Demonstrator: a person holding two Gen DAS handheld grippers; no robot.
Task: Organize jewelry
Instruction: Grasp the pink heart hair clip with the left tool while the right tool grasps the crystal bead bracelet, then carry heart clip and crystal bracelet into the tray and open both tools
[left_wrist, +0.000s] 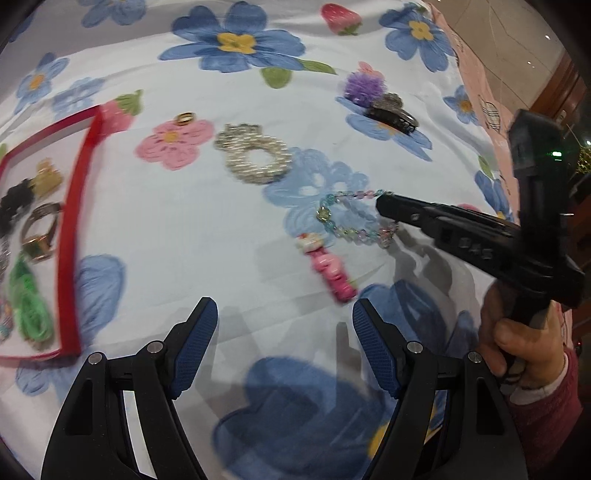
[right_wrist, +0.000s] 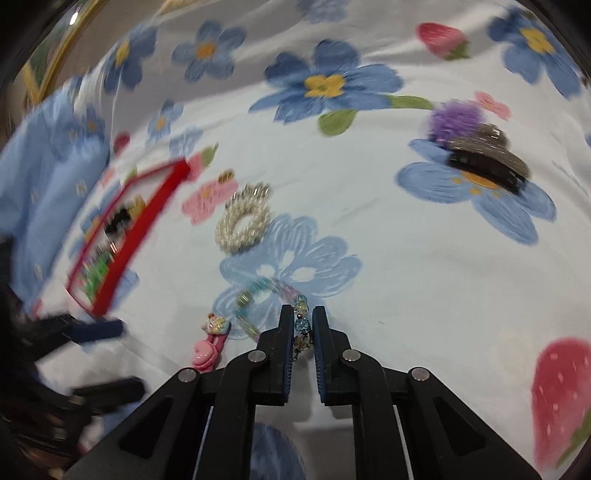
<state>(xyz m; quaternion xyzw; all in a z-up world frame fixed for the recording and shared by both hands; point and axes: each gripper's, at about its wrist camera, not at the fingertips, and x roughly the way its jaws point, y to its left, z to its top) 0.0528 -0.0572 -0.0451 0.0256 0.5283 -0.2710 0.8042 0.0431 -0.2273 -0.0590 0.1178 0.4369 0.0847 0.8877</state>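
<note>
A pastel beaded bracelet (left_wrist: 351, 218) lies on the flowered cloth; in the right wrist view (right_wrist: 269, 291) its near beads sit between my right gripper's (right_wrist: 303, 317) nearly closed pads. From the left wrist view the right gripper (left_wrist: 386, 206) reaches in from the right onto the bracelet. My left gripper (left_wrist: 284, 314) is open and empty above the cloth. A red-rimmed tray (left_wrist: 77, 236) at left holds rings, a green piece and a black piece. A pearl bracelet (left_wrist: 255, 155), a gold ring (left_wrist: 184, 118) and a pink charm clip (left_wrist: 328, 269) lie loose.
A dark glittery hair clip (left_wrist: 393, 112) and a purple pom-pom (left_wrist: 364, 85) lie at the far right on a blue flower. The cloth's right edge (left_wrist: 476, 110) drops off to the floor. The left gripper shows blurred at the left (right_wrist: 92, 332).
</note>
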